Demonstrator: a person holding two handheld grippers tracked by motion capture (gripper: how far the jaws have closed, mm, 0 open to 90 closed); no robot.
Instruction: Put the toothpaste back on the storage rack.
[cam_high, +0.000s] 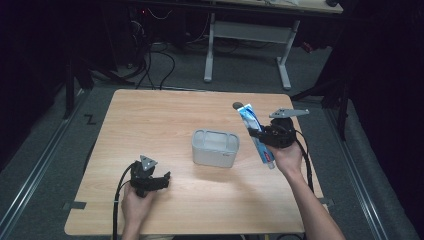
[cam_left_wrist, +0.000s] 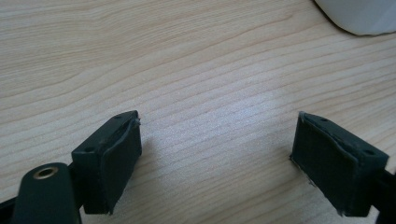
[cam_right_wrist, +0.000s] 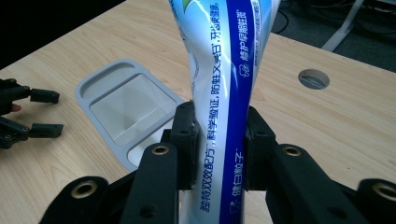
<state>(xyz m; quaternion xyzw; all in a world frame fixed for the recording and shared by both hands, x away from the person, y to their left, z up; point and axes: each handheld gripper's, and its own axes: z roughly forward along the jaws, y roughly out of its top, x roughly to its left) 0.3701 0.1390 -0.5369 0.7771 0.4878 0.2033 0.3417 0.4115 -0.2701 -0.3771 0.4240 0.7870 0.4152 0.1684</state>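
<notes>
Toothpaste tube (cam_right_wrist: 223, 107), blue and white with printed characters down its side, is what we hold in our right gripper (cam_high: 261, 134): the two black pads pinch it across its middle, squeezing it to a narrow waist, and the tube stands clear of the wooden table (cam_high: 150, 115), tilted with one end up and away from us and the other end down beside the hand, as the high view shows. Just left of the tube sits the grey container (cam_high: 215, 147), an open rectangular bin near the centre of the table; in the right gripper view we look down into its mouth (cam_right_wrist: 126, 109), which lies below and to the left of the tube. Our left gripper (cam_high: 159, 181) rests low over the near left part of the table, its jaws spread wide with nothing between them, bare wood grain showing in the gap and a pale rounded corner, probably the container's (cam_left_wrist: 359, 16), at the upper right of its own view. We judge the step in hand to be the carry: the tube is gripped and lifted but not yet over the bin. The next move would call for a short sideways travel toward the container, aligning the tube's lower end with the opening, then lowering before the pads part.
</notes>
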